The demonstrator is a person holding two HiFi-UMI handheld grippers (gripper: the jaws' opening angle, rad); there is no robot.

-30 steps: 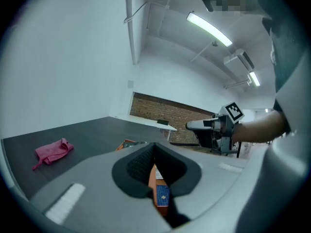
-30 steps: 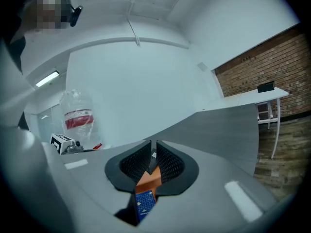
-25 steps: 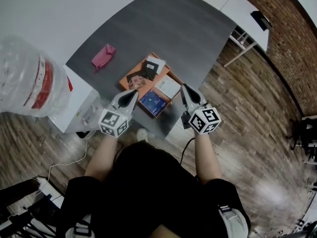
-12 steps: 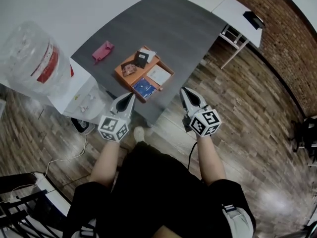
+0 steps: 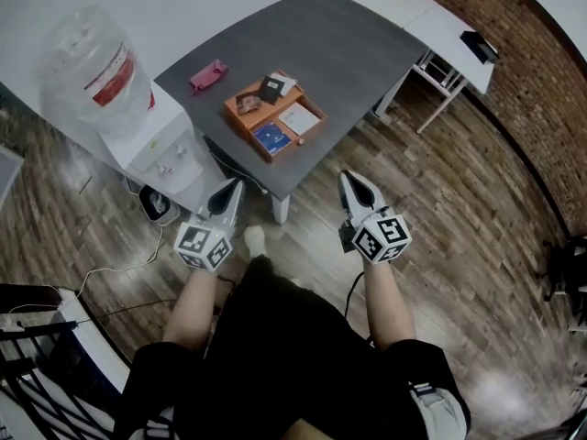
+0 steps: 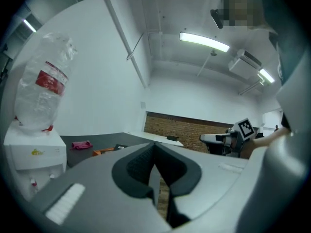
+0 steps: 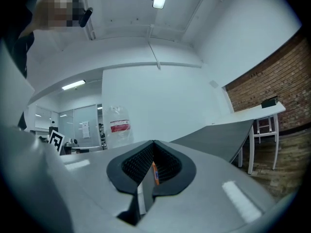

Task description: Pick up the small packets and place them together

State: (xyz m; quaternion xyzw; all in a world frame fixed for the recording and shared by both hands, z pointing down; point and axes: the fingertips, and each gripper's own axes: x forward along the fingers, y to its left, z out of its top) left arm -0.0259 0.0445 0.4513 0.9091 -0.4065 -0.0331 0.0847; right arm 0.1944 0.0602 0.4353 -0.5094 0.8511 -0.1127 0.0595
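An orange tray [image 5: 231, 112] sits on the grey table [image 5: 339, 44] and holds the small packets: a blue one [image 5: 271, 137], a white one [image 5: 299, 118], a black one [image 5: 271, 88] and a brownish one [image 5: 248, 103]. My left gripper [image 5: 235, 187] and right gripper [image 5: 351, 180] hang over the wooden floor, short of the table's near corner, both pointing toward it. Both are shut with nothing between the pads. In the left gripper view the left gripper [image 6: 154, 147] has the tray [image 6: 103, 151] far behind it. The right gripper [image 7: 153, 144] in its own view faces the table [image 7: 214, 135].
A pink pouch [image 5: 209, 74] lies on the table left of the tray. A white water dispenser [image 5: 160, 159] with a large bottle [image 5: 96, 71] stands left of the table. A white desk [image 5: 449, 21] adjoins at the far right, by a brick wall. Cables run over the floor at left.
Both grippers have drawn back from the table's near edge, out over the floor. The table and tray now lie farther off. Both stay shut and empty.
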